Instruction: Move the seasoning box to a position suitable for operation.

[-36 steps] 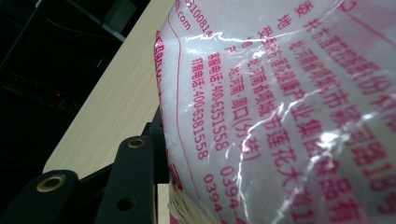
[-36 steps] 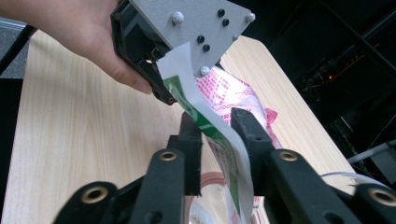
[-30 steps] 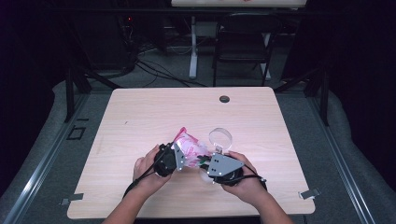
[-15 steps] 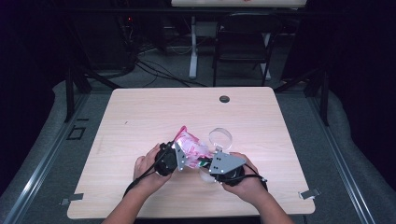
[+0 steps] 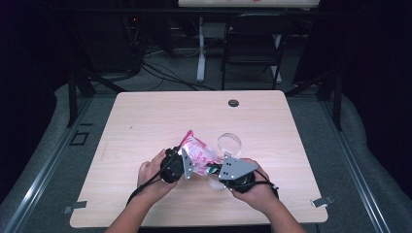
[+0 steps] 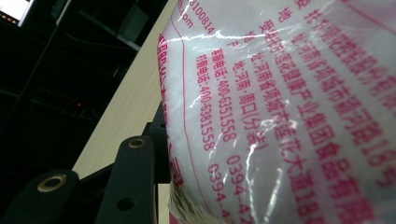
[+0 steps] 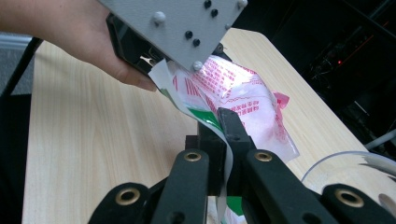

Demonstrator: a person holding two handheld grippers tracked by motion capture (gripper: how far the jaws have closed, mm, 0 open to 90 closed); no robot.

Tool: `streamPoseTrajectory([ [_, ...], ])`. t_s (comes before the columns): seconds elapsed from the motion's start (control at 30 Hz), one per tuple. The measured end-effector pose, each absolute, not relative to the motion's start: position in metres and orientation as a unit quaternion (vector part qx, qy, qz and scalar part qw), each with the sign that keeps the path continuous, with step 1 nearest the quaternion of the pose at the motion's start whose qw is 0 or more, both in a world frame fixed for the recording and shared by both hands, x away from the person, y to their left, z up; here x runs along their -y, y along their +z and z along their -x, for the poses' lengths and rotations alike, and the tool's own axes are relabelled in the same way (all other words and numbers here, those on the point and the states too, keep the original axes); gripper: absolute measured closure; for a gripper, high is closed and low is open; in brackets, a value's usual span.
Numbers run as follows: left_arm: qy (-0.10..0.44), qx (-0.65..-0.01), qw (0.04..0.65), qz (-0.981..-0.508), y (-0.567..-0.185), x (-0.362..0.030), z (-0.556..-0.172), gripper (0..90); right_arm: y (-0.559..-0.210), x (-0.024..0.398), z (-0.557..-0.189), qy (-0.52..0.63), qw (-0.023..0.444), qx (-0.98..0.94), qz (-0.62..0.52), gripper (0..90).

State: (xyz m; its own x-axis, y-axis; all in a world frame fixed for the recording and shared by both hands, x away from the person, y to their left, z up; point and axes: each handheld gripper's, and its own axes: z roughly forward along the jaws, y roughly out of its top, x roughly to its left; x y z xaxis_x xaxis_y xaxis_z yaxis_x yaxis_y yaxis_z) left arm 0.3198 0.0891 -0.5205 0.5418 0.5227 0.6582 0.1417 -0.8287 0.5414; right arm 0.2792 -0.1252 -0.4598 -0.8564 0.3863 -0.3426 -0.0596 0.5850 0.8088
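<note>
crinkly clear bag point(image 5: 198, 153) with pink print — both grippers' jaws pinching its edges over pale woodgrain table point(image 5: 145, 121).

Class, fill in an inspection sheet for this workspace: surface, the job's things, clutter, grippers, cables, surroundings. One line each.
Surface: light wooden table, dark round grommet near far edge.
Job's things: pink-printed clear plastic bag of white powder, held between both grippers.
Clutter: clear round plastic lid beside the bag.
Grippers: left gripper and right gripper both shut on the bag's edge.
Cables: black leads trail from both grippers; more on the floor behind.
Surroundings: dark room, black chair, grey floor.
</note>
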Motion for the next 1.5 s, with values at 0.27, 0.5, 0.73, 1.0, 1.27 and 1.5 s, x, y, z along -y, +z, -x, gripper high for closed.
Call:
streamPoseTrajectory([
  [0.27,0.457,-0.182,0.201,-0.847,-0.519,-0.089,-0.318,60.6,-0.46,0.128,-0.281,0.451,0.244,-0.852,-0.106,90.0],
  [0.5,0.475,-0.169,0.189,-0.843,-0.515,-0.088,-0.316,60.8,-0.459,0.133,-0.283,0.459,0.235,-0.849,-0.114,90.0],
  [0.73,0.495,-0.157,0.179,-0.836,-0.513,-0.086,-0.313,61.0,-0.459,0.135,-0.285,0.462,0.23,-0.848,-0.12,90.0],
  [1.0,0.518,-0.141,0.165,-0.828,-0.512,-0.086,-0.309,61.2,-0.46,0.139,-0.287,0.466,0.219,-0.847,-0.128,90.0],
  [1.27,0.522,-0.135,0.159,-0.827,-0.509,-0.086,-0.308,61.6,-0.461,0.14,-0.288,0.464,0.22,-0.847,-0.133,90.0],
  [1.5,0.527,-0.128,0.15,-0.826,-0.508,-0.085,-0.307,61.9,-0.461,0.142,-0.289,0.466,0.219,-0.846,-0.136,90.0],
])
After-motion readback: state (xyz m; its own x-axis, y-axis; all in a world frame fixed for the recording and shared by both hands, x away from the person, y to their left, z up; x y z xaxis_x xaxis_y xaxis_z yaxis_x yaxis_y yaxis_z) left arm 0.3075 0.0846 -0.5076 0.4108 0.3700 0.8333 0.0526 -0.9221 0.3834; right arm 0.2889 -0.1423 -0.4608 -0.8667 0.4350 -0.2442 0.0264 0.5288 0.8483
